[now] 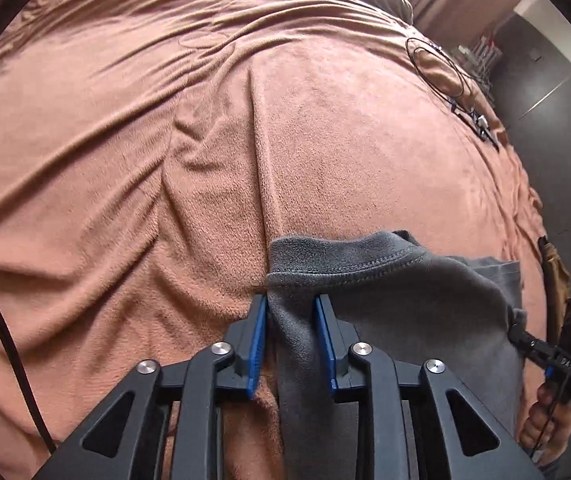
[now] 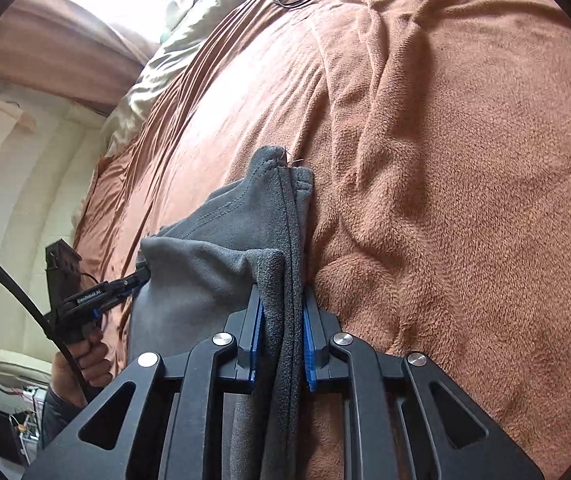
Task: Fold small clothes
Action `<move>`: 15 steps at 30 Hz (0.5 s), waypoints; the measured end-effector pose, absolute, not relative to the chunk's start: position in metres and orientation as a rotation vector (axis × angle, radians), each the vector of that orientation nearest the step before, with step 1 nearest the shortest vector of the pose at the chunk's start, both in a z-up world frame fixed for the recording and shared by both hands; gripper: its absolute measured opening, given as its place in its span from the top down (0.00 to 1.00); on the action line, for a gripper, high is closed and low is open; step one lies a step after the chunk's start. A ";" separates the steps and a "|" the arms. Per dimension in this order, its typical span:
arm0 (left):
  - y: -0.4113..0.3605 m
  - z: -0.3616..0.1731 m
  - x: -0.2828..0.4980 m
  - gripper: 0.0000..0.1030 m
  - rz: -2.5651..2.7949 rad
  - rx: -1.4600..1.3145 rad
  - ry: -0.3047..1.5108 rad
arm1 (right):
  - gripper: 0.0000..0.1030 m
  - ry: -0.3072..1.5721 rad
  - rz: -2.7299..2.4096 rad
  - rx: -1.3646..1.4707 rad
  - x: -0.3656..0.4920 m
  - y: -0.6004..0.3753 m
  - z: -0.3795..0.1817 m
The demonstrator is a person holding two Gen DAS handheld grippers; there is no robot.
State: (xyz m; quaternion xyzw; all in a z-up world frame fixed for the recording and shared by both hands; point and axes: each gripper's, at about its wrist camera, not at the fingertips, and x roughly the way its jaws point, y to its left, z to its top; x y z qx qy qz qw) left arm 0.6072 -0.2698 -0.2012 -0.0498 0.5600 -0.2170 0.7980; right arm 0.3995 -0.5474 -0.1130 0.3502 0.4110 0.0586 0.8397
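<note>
Brown blanket (image 2: pixel 465 200) under grey garment (image 2: pixel 221 268) (lengthwise between both tools).

The small grey fleece garment (image 1: pixel 385 292) is soft, matt cloth with a fine nap and stitched hems. Beneath it, the rust-brown plush blanket (image 1: pixel 165 140) on the bed looks fuzzy and rumpled, faintly sheened along its folds. Each black matt plastic hand-held gripper (image 2: pixel 281 320) carries ribbed blue pads and shiny metal rivets.
</note>
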 end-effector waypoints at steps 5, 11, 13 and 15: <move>-0.273 -0.165 0.593 0.57 -0.516 -0.081 1.091 | 0.87 0.884 0.117 0.729 0.401 -0.551 -0.110; -0.312 -0.155 0.576 0.57 -0.663 -0.033 1.072 | 0.86 0.885 0.113 0.717 0.407 -0.546 -0.104; -0.330 -0.158 0.572 0.57 -0.701 -0.011 1.075 | 0.86 0.886 0.120 0.701 0.407 -0.545 -0.103; -0.350 -0.163 0.566 0.57 -0.739 0.031 1.073 | 0.86 0.890 0.129 0.686 0.407 -0.544 -0.102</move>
